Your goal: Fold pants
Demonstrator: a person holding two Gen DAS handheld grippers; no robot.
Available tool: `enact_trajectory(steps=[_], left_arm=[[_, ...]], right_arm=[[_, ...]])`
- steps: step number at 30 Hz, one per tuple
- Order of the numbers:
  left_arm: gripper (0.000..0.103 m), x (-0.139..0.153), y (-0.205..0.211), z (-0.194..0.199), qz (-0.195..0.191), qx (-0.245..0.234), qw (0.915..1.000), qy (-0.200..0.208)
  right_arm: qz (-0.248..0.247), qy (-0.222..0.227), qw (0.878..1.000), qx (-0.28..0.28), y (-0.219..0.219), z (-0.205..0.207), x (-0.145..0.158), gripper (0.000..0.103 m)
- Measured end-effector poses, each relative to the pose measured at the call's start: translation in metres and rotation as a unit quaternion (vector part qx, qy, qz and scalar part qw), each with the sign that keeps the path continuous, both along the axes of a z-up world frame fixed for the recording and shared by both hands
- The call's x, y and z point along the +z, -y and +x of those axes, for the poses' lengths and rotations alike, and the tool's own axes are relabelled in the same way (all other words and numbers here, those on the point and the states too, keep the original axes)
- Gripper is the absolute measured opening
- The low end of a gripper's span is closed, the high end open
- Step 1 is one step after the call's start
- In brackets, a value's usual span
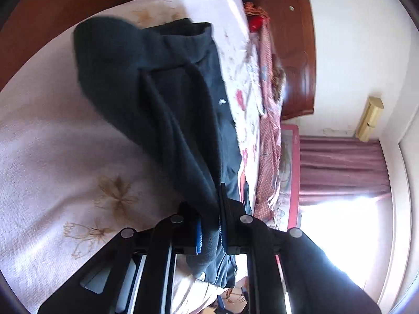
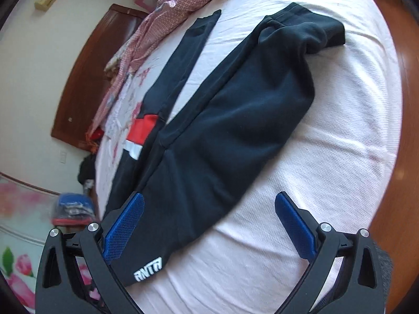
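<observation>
left wrist view: your left tongs [image 1: 209, 233] are clamped on a bunched fold of the dark pants [image 1: 167, 120], the fabric pinched between the two black fingers and hanging slack below them. from the grip the cloth runs forward and rises off the bed [image 1: 52, 157], with the elastic waistband [image 1: 183, 41] at the far end and a small white mark on the leg beside it. the pale pink bedspread carries a brown flower pattern [image 1: 115, 196]. past the pants, along the far edge of the bed, lies a pink checked cloth [image 1: 269, 136], and behind it stand a wooden headboard [image 1: 293, 52] and a maroon curtain [image 1: 340, 164] by a bright window.

right wrist view: your right tongs [image 2: 209, 225] stand wide apart, their blue pads [image 2: 123, 230] showing and nothing held between them. the left pad lies over the near edge of the pants [image 2: 225, 120]; the right pad hangs above bare bedspread [image 2: 327, 130]. the pants are spread lengthwise on the bed, one broad dark panel reaching away to a rumpled end [image 2: 314, 31], and a narrower strip [image 2: 183, 60] lying just beside it with a band of bedspread between. a red and white patch [image 2: 140, 136] shows on that strip. white lettering [image 2: 148, 274] marks the nearest corner of the fabric.
</observation>
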State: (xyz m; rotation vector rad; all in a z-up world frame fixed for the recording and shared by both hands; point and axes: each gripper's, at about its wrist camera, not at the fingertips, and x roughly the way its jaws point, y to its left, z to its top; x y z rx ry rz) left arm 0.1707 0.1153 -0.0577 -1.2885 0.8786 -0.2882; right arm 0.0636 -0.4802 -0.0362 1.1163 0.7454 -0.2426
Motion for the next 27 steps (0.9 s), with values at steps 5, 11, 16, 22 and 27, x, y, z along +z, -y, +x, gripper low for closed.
enact_trajectory(steps=[5, 11, 16, 22, 27], left_arm=[[0.010, 0.007, 0.002, 0.004, 0.013, -0.005, 0.9999, 0.003], [0.010, 0.012, 0.002, 0.009, 0.018, -0.009, 0.9998, 0.004], [0.010, 0.015, 0.001, 0.012, 0.027, -0.009, 0.9996, 0.006], [0.009, 0.019, -0.001, 0.003, 0.044, 0.010, 0.9988, 0.019], [0.009, 0.045, -0.004, -0.014, 0.043, 0.030, 0.9971, 0.056]], right_arm=[[0.040, 0.005, 0.999, -0.028, 0.019, 0.002, -0.017, 0.085], [0.060, 0.037, 0.996, -0.054, 0.037, 0.006, -0.023, 0.085], [0.060, 0.029, 0.997, -0.041, 0.038, 0.016, -0.030, 0.042], [-0.007, 0.024, 1.000, 0.011, 0.031, 0.015, -0.003, 0.003], [-0.055, 0.044, 0.995, 0.074, 0.037, 0.022, 0.045, 0.002]])
